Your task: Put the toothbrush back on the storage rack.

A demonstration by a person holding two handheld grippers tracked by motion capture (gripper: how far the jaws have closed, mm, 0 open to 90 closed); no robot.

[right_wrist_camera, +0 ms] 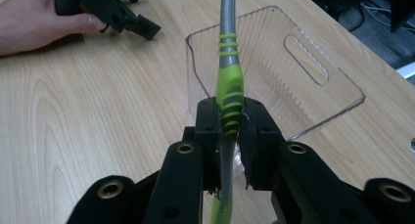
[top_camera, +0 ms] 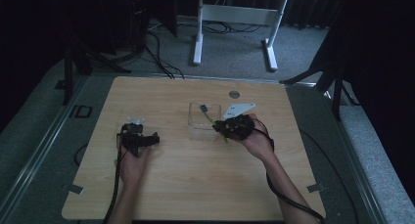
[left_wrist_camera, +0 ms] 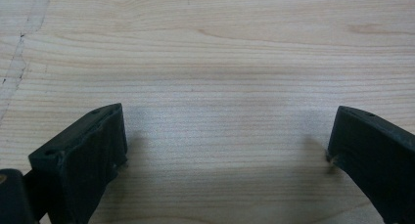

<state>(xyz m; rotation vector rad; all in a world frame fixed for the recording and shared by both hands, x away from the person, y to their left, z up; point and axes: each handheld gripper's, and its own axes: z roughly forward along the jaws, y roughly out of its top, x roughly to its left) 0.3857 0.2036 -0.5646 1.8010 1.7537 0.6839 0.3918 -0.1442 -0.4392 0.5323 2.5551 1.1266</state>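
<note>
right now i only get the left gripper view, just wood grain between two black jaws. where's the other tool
Observer: The right tool is at the near right edge of a clear plastic bin in the middle of the table.
Operator: is it holding anything
Observer: Yes, in the right gripper view its jaws are shut on a grey and green toothbrush, gripped at the green handle.
Operator: which way does the brush point
Observer: Its grey shaft runs up over the bin's open top; the high view shows its head above the bin.
Operator: and my tool from above
Observer: The left tool sits left of the bin, apart from it.
</note>
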